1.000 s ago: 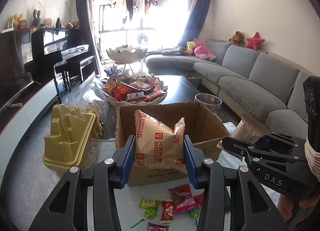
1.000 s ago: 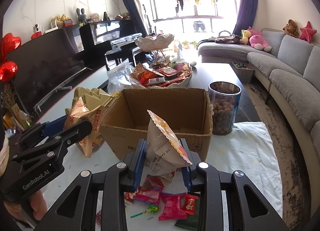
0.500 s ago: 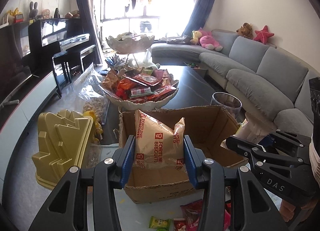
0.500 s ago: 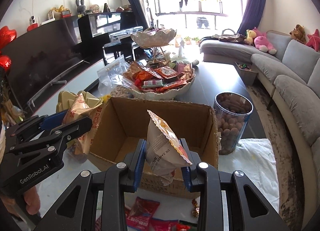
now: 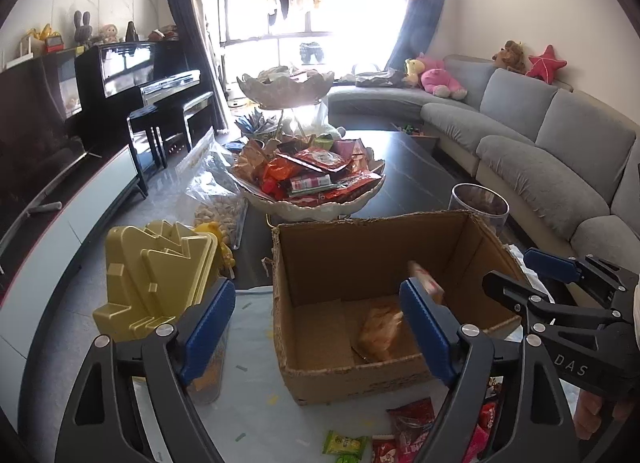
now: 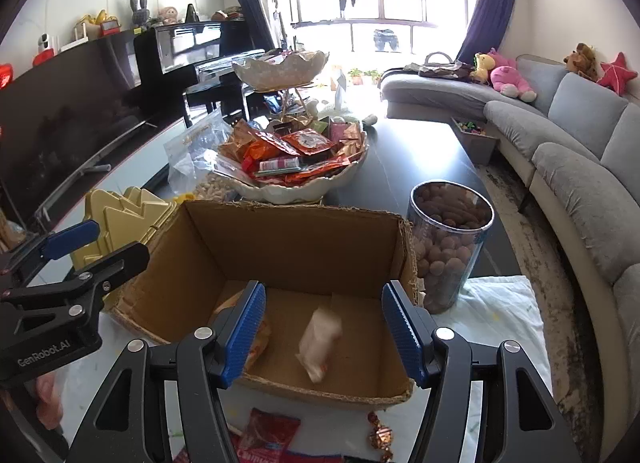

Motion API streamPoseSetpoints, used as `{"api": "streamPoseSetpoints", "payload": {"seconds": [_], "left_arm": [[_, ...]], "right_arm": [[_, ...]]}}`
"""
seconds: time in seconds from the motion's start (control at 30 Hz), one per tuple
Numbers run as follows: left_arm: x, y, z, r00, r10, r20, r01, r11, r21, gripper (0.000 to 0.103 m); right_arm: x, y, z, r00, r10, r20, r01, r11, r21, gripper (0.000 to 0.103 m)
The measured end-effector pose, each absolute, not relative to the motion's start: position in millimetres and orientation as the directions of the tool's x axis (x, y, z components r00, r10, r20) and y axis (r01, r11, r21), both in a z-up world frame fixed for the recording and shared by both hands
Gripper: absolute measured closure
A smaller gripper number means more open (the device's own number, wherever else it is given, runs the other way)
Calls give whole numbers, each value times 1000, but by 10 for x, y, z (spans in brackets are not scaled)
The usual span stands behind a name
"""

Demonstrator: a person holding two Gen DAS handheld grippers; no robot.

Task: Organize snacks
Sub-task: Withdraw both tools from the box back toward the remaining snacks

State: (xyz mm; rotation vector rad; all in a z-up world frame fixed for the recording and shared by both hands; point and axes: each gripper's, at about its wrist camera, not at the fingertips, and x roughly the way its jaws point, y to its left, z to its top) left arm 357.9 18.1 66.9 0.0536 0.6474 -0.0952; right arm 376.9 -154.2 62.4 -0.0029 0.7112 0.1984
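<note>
Loose candy wrappers (image 5: 412, 423) lie nearest on the white cloth. Above them both the left gripper (image 5: 316, 327) and right gripper (image 6: 322, 335) have just been opening, jaws released, nothing between them. Two blurred snack packets (image 6: 320, 337) sit inside the cardboard box (image 6: 304, 247). Just beside it stand a gold container (image 5: 160, 275) and nut jar (image 6: 448, 247); beyond, a heaped snack bowl (image 6: 296, 167).

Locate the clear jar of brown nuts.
Right wrist view, right of centre: the clear jar of brown nuts stands just outside the cardboard box's right wall, the white snack bowl behind it to the left.
</note>
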Motion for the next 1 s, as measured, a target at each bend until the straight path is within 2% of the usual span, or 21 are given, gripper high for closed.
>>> {"api": "streamPoseSetpoints", "payload": {"seconds": [0.2,0.53,1.0], "left_arm": [[3151,197,841,833,-65,-550,104,994,40,11],[2478,235,1042,875,-37,-482,83,994,75,3],[1711,264,962,901,-31,-432,82,992,99,2]], "right_arm": [[3406,-1502,734,769,190,-611,-212,977,36,41],[2763,-1451,909,818,199,-539,-238,971,-2,28],[2069,-1394,805,817,248,-521,-278,960,21,27]]}}
